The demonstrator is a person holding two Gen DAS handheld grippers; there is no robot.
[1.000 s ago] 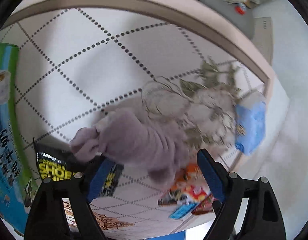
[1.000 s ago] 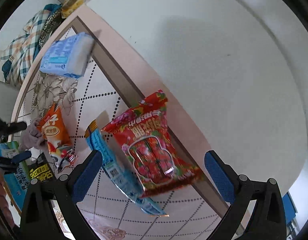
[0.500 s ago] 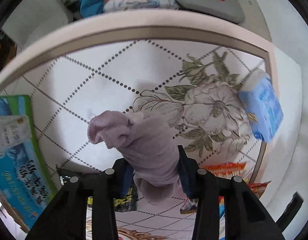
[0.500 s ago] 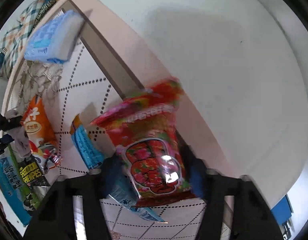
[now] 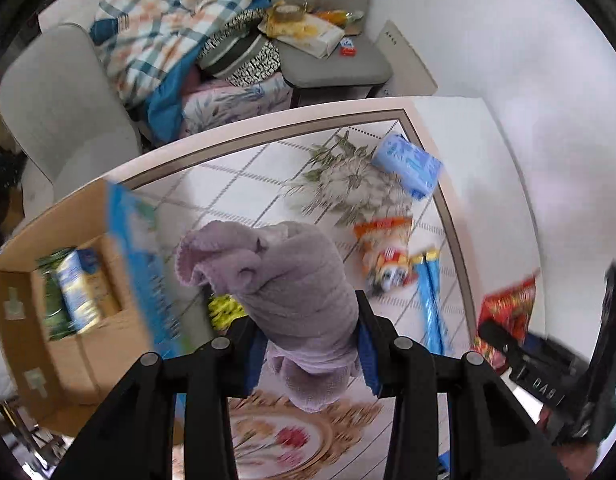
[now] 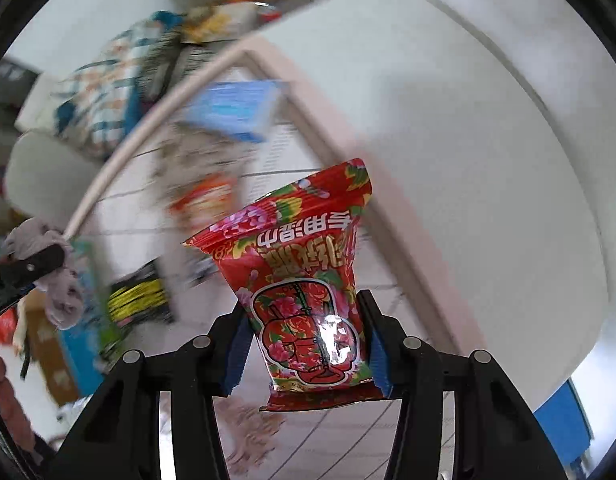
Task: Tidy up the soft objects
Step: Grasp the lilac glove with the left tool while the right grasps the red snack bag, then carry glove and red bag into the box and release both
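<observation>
A crumpled lilac towel [image 5: 284,272] hangs in my left gripper [image 5: 308,320], which is shut on it well above the patterned table [image 5: 248,184]. The right wrist view shows the same towel [image 6: 32,236] at far left. A red flowered wipes packet [image 6: 304,248] stands upright between the blue pads of my right gripper [image 6: 304,316]. Its jaws are closing and the pads press on both sides of the packet, which is lifted off the table. In the left wrist view that packet [image 5: 507,312] shows at the right edge.
An open cardboard box [image 5: 24,320] with cans stands left of the table. On the table lie a blue tissue pack [image 5: 407,164], an orange snack bag [image 5: 383,248], a long blue packet [image 5: 429,300], a blue-green box [image 5: 144,264] and a black-yellow packet [image 5: 226,308]. Chairs piled with bedding [image 5: 168,40] stand behind.
Both grippers closed on their objects and rose. The lilac towel and the red packet left the table. The left view rolled, bringing the cardboard box and chairs into sight.
</observation>
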